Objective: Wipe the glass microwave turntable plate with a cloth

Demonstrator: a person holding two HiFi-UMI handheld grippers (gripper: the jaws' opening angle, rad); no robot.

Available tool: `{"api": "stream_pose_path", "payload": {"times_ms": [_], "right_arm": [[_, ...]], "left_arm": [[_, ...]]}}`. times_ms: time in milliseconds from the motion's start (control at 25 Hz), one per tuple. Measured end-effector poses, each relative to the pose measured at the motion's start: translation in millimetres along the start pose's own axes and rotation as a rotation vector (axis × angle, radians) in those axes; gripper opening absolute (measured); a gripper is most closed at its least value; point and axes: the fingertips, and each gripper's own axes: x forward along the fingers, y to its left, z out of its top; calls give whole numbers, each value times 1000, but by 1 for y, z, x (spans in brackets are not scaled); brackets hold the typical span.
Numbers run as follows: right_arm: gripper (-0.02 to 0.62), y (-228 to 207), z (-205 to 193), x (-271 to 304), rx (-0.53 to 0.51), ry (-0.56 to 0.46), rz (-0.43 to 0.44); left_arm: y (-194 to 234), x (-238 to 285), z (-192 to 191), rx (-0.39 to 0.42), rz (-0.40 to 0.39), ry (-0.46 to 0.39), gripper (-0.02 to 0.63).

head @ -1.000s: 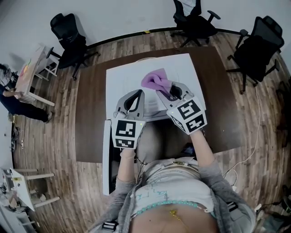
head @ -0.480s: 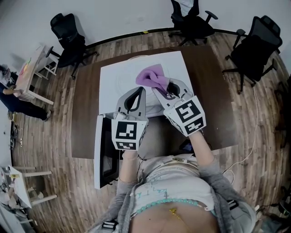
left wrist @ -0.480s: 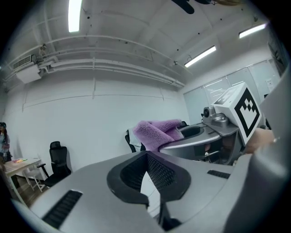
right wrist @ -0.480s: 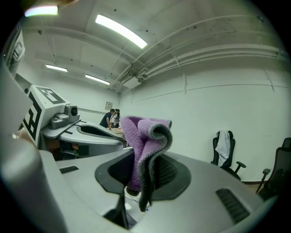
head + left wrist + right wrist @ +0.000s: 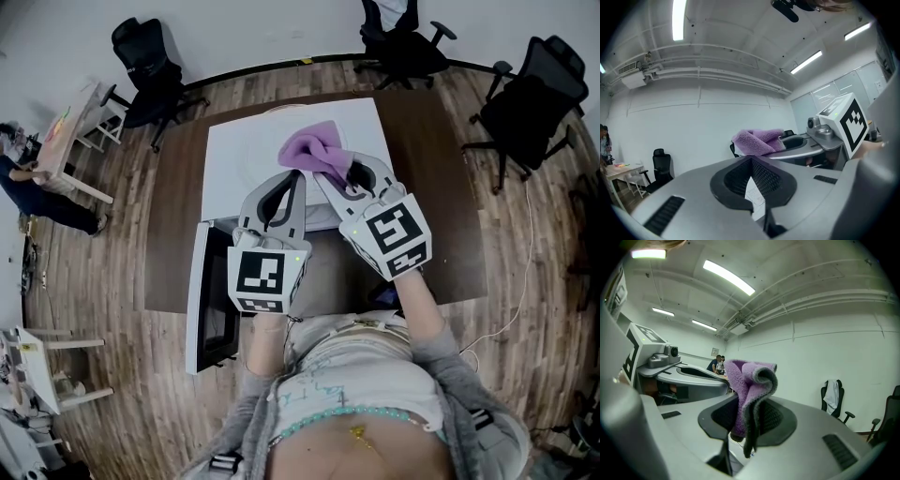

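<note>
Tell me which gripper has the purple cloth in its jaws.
The right gripper: its jaws are clamped on the purple cloth, which sticks up between them. The left gripper has no cloth between its jaws.

The purple cloth [image 5: 312,150] is bunched and pinched between the fingers of the right gripper [image 5: 749,404]. The clear round plate [image 5: 262,152], only faintly outlined, lies flat on a white surface [image 5: 230,187] below it.

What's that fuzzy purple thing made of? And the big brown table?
The purple cloth looks like soft, fluffy fabric, maybe microfibre: its surface is nubbly, it droops in folds, and a grey stitched edge shows. The table looks like dark brown wood or wood-look board with a matte finish; its grain is too faint to tell which.
</note>
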Motion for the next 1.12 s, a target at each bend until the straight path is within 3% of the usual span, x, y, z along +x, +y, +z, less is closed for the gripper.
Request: {"api": "stream_pose_path", "payload": {"times_ms": [920,1120], "right_arm": [[104,5,-2,-26,-12,10,18],[103,8,-5,-23,-7,28,35]], "left_arm": [[-25,-12,9,19,-7,-6,5],[-22,-13,7,63,8,4,5]]}}
